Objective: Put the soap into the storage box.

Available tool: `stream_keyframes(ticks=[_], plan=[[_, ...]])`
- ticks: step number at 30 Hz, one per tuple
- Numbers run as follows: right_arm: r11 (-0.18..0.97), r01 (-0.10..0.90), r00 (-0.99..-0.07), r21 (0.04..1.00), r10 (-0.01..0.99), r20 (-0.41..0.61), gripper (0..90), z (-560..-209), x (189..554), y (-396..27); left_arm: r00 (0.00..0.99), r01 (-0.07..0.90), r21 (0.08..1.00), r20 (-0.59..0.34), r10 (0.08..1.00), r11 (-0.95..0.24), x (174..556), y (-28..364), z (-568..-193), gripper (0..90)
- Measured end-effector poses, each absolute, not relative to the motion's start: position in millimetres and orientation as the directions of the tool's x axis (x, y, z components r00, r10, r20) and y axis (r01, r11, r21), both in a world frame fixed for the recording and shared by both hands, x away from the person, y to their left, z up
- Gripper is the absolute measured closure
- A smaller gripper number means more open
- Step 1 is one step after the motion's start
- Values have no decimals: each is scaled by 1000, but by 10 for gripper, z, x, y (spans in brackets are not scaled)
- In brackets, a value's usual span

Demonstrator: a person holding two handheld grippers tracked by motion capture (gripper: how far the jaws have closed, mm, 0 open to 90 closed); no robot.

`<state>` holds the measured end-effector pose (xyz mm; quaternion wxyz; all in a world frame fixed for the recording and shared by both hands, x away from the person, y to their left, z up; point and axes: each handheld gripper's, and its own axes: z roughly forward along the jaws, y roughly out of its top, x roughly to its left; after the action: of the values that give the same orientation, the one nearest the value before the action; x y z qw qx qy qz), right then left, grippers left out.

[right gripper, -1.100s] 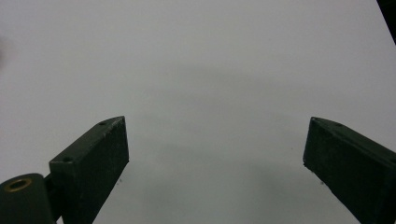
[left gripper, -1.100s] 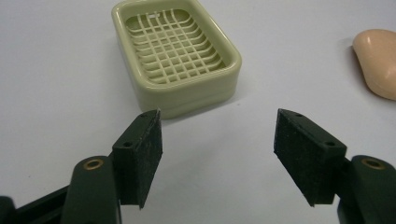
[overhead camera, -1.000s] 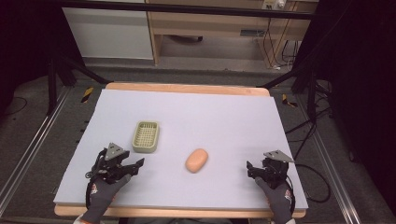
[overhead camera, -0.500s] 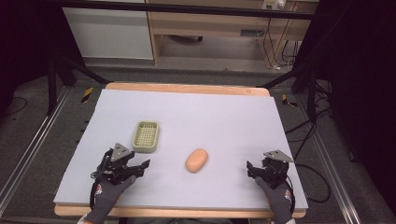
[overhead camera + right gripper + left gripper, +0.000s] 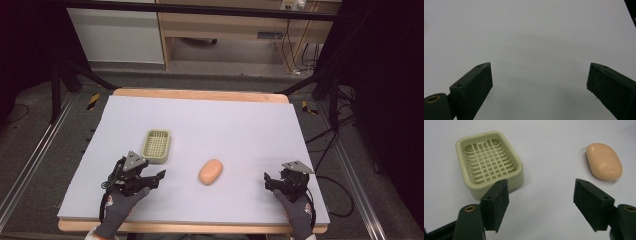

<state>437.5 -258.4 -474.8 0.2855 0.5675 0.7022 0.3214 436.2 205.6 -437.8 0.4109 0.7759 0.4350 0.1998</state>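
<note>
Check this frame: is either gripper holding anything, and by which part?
Nothing is held. The left gripper is open, short of the soap dish and the soap bar. The right gripper is open over bare table.

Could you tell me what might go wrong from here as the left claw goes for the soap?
1. The soap is smooth and rounded, so it could squirt out of the open left claw if pinched off-centre.
2. The soap dish lies just beside the left claw's line; one jaw already overlaps its near corner in the left gripper view, so a careless reach could nudge it.
3. The right claw rests open, well apart from both, too far off to steady either.
</note>
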Motion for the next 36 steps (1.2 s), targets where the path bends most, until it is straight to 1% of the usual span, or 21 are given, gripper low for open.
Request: stream_keyframes(ticks=[8,14,24,30,36], plan=[[152,610,-194,778,980,-39,67,-4746,4377,-2587,570,509,803,-46,820,-309,4379,2000,-4307,259],[145,613,-188,777,982,-34,65,-4744,4378,-2585,597,491,811,-47,801,-319,4384,2010,-4170,249],[149,609,-187,779,981,-41,65,-4745,4383,-2587,592,495,816,-66,803,-298,4430,2074,-4063,238],[150,609,-185,779,982,-44,66,-4743,4378,-2580,601,486,818,-57,798,-307,4444,2019,-4011,238],[148,611,-183,778,982,-43,65,-4746,4379,-2583,611,483,814,-48,790,-324,4485,1884,-4006,238]])
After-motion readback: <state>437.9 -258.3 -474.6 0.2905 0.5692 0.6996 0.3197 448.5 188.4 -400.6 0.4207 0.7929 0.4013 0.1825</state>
